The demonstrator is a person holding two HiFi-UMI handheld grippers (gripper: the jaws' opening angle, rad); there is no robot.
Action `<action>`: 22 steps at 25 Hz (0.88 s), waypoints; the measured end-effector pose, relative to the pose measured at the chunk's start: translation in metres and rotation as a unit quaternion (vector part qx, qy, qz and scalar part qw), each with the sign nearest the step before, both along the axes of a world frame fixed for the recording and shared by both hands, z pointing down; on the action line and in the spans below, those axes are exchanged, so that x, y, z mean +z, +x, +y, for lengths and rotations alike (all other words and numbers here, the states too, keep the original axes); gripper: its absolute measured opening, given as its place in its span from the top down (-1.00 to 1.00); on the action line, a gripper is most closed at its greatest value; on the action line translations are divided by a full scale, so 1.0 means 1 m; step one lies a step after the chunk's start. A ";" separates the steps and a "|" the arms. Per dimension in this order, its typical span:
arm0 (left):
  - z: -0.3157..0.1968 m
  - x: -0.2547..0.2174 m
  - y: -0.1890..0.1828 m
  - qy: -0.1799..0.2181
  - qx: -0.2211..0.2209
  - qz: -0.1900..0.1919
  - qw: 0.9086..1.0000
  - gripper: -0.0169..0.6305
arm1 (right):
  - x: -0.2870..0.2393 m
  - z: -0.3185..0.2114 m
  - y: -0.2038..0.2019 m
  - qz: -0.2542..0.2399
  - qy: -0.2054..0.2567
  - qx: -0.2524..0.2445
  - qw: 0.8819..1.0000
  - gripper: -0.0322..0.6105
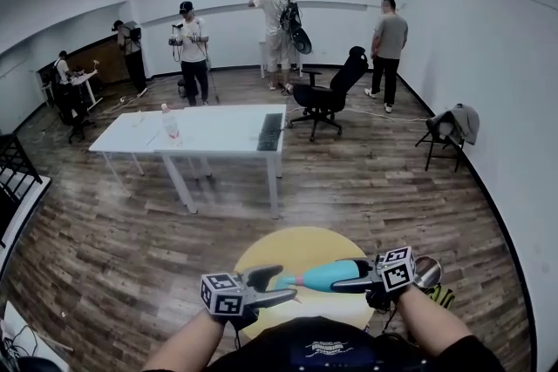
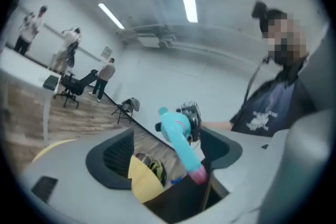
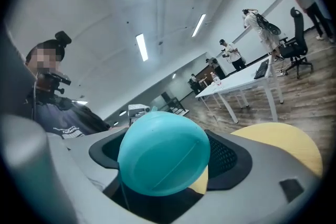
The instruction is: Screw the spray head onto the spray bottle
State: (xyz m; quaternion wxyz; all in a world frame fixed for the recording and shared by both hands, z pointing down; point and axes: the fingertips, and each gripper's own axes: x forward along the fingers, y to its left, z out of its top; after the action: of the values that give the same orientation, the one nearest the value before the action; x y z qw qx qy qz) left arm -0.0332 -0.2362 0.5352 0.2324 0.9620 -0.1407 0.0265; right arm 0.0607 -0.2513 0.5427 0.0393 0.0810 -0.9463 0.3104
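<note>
Left gripper (image 1: 283, 286): jaws spread wide, pressing on nothing. The pink neck end (image 2: 198, 174) of the spray bottle (image 1: 323, 276) lies between them, nearer its right jaw, a detail only the left gripper view shows. Spray bottle: teal, level, spanning both grippers above a yellow round table (image 1: 288, 248) in the head view. Right gripper (image 1: 349, 280): clamped on the bottle's base, whose round underside fills the right gripper view.
</note>
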 end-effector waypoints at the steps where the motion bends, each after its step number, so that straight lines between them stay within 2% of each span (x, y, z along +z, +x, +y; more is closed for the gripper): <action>1: -0.009 -0.002 -0.018 -0.032 -0.029 0.044 0.998 -0.34 | 0.001 -0.005 0.008 -0.005 -0.004 0.013 1.000 -0.51; 3: -0.022 -0.001 -0.058 -0.074 -0.085 0.105 0.988 -0.34 | 0.003 -0.011 0.023 -0.001 -0.004 0.033 0.999 -0.51; 4: -0.025 -0.001 -0.073 -0.086 -0.101 0.121 0.984 -0.34 | 0.003 -0.012 0.028 0.006 -0.001 0.038 0.999 -0.51; 6: -0.020 -0.002 -0.081 -0.091 -0.102 0.122 0.983 -0.34 | 0.004 -0.011 0.031 0.021 0.011 0.037 0.999 -0.51; 8: -0.011 -0.001 -0.056 -0.064 -0.062 0.080 0.993 -0.34 | 0.004 -0.004 0.024 0.038 0.028 0.020 0.999 -0.51; 10: 0.001 0.006 -0.013 -0.012 -0.006 0.007 1.000 -0.34 | 0.002 0.004 0.005 0.051 0.043 -0.010 0.998 -0.51; 11: 0.008 0.011 0.009 0.024 0.023 -0.038 0.999 -0.34 | 0.001 0.008 -0.004 0.053 0.045 -0.024 0.997 -0.51; 12: 0.017 0.015 0.027 0.066 0.051 -0.081 0.993 -0.20 | 0.001 0.011 -0.012 0.050 0.041 -0.034 0.997 -0.51; 13: 0.027 0.018 0.040 0.110 0.075 -0.117 0.984 0.14 | 0.002 0.013 -0.016 0.044 0.033 -0.040 0.998 -0.51; 15: 0.039 0.021 0.048 0.174 0.107 -0.167 0.965 0.21 | 0.006 0.019 -0.016 0.040 0.019 -0.050 0.998 -0.52; 19: 0.050 0.024 0.046 0.256 0.149 -0.239 0.925 0.23 | 0.015 0.038 -0.017 0.065 0.031 -0.082 0.994 -0.50; 20: 0.050 0.024 0.045 0.264 0.152 -0.249 0.919 0.23 | 0.015 0.038 -0.018 0.066 0.033 -0.084 0.994 -0.49; 21: 0.048 0.026 0.045 0.260 0.152 -0.253 0.919 0.23 | 0.015 0.037 -0.018 0.064 0.030 -0.082 0.994 -0.49; 22: 0.047 0.027 0.045 0.243 0.149 -0.248 0.926 0.22 | 0.016 0.035 -0.017 0.056 0.021 -0.078 0.995 -0.49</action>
State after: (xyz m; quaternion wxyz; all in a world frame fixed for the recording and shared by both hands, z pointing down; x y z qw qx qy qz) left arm 0.0120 -0.1895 0.5621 -0.0571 0.9616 -0.0515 0.2635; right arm 0.0439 -0.2166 0.5583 0.1148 0.0247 -0.9524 0.2814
